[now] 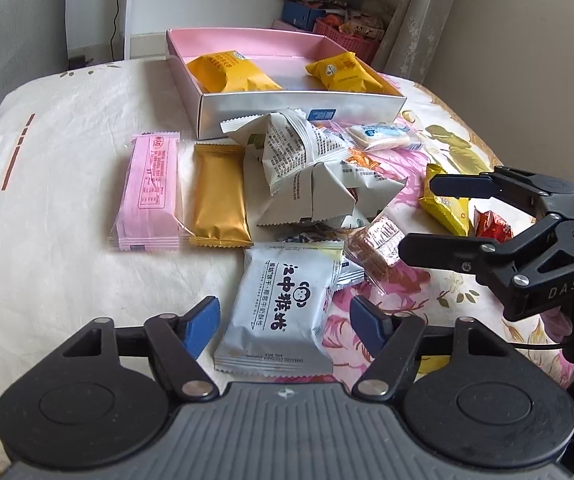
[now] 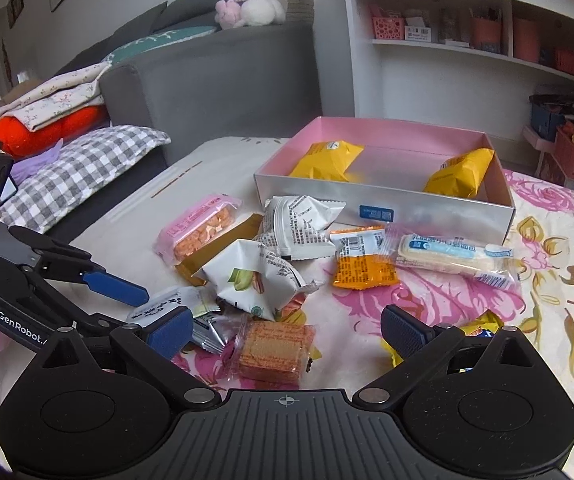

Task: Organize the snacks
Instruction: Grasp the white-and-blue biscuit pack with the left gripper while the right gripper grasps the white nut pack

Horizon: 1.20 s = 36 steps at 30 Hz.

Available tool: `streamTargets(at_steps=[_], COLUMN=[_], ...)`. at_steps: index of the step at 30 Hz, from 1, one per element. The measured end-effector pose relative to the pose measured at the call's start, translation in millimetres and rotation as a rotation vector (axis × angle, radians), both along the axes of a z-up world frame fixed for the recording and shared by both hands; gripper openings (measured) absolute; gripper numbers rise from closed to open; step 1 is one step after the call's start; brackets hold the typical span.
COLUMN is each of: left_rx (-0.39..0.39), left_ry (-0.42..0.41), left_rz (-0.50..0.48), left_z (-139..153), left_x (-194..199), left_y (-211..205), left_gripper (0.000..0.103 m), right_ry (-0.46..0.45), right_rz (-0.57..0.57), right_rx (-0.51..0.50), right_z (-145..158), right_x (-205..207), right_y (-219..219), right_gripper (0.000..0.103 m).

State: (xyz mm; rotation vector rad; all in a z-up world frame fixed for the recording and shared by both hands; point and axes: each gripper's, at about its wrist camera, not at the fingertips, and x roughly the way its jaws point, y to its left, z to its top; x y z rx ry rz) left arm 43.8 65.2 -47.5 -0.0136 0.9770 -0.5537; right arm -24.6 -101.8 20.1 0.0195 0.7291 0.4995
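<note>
My left gripper (image 1: 285, 322) straddles the grey-white biscuit packet (image 1: 283, 304), pads not touching it. Right gripper (image 2: 287, 330) gapes wide over the wafer pack (image 2: 273, 350), empty.

Left wrist view: low and close over the bed (image 1: 59, 184), angled down, facing the pink box (image 1: 247, 44) and shelves. Right wrist view: same close height, further right, facing box (image 2: 387, 132) and sofa (image 2: 207, 76). Shared: snack pile (image 1: 307, 168) (image 2: 271, 264), box, each other's fingers (image 1: 431, 248) (image 2: 115, 286).
</note>
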Motion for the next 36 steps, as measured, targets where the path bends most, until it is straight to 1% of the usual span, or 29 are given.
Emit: streamTargets(at_steps=[3,7,14,17,21,27,32,35,36], left_rx=[0.003,-0.006,-0.033,-0.018,-0.007,-0.002,0.000,0.004,0.004], left_ry=[0.016,0.019,0.031,0.027,0.022,0.018,0.018,0.021,0.021], left_rz=[-0.003,0.000,0.013,0.016,0.027,0.022,0.021,0.022,0.023], left_z=[-2,-2,-3,-3,-2,0,2,2,3], left_x=[1,3,8,9,9,8,8,9,9], left_y=[0,0,-1,-2,-2,-4,-4,-4,-4], left_gripper=[0.059,0.059,0.059,0.054,0.049,0.045,0.044,0.044,0.044], right_ry=[0.035,0.075,0.071,0.076,0.093,0.129,0.145,0.160,0.166], right_rz=[-0.032,-0.062,-0.037,-0.032,-0.047,-0.085,-0.121,-0.126,-0.127], right_rx=[0.035,0.072,0.071,0.080,0.107,0.145,0.149,0.139,0.135], right_z=[-3,-7,-8,-8,-8,-9,-11,-15,-16], right_x=[8,19,27,30,34,40,44,45,46], right_y=[1,4,21,28,32,30,27,28,28], right_gripper=[0.101,0.101,0.101,0.101,0.101,0.101,0.098,0.089,0.083])
